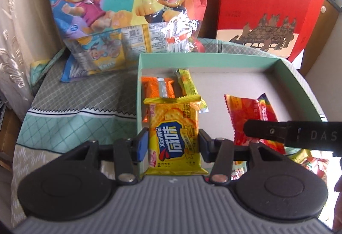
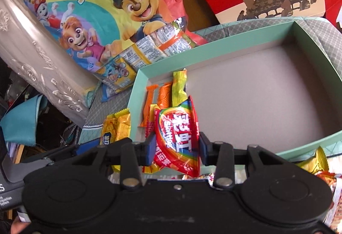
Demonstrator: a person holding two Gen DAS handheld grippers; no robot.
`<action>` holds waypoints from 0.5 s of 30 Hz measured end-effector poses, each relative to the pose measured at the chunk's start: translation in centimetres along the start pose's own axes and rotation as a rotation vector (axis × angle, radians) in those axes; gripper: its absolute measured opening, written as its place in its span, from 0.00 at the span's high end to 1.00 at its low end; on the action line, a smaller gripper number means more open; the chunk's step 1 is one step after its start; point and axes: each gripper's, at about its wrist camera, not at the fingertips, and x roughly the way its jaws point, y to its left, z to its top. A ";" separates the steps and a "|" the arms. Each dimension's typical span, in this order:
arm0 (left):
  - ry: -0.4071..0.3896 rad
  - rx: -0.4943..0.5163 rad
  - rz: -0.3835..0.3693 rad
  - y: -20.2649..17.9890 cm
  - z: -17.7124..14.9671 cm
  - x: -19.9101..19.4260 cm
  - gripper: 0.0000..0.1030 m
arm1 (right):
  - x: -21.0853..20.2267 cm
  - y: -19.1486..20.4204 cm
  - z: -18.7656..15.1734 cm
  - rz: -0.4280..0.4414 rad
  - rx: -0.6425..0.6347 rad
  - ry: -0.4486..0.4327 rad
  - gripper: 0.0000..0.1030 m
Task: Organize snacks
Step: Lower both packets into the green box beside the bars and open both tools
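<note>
1. My left gripper [image 1: 173, 144] is clamped on the yellow cracker packet [image 1: 174, 137], its long axis running along the fingers, top end pointing toward the teal box's [image 1: 213, 56] far wall.
2. My right gripper [image 2: 176, 146] grasps the red Skittles bag [image 2: 177, 137], long axis also roughly along the fingers, tilted slightly.
3. Both hang above the box's near left area, where orange wrappers [image 2: 158, 95] lie against the left wall.
4. The box's right side is bare floor, walled on every edge.

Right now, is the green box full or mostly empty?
Mostly empty. The green box holds only a few snack packets near its left wall; the rest of its grey floor is bare.
</note>
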 end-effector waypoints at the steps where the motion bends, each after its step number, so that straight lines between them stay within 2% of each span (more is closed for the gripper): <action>1: 0.010 0.000 0.003 0.0 0.1 0.6 0.54 | 0.4 -0.2 0.2 -0.001 0.008 0.005 0.62; 12: 0.044 0.004 0.018 0.3 0.0 3.3 0.53 | 4.2 -1.0 0.7 0.018 0.029 0.063 0.61; 14: 0.035 0.008 0.033 0.3 0.1 3.1 0.40 | 4.5 -0.9 0.8 0.040 0.032 0.076 0.57; 15: 0.022 0.006 0.042 0.3 0.1 2.8 0.29 | 4.4 -0.7 0.8 0.042 0.040 0.072 0.47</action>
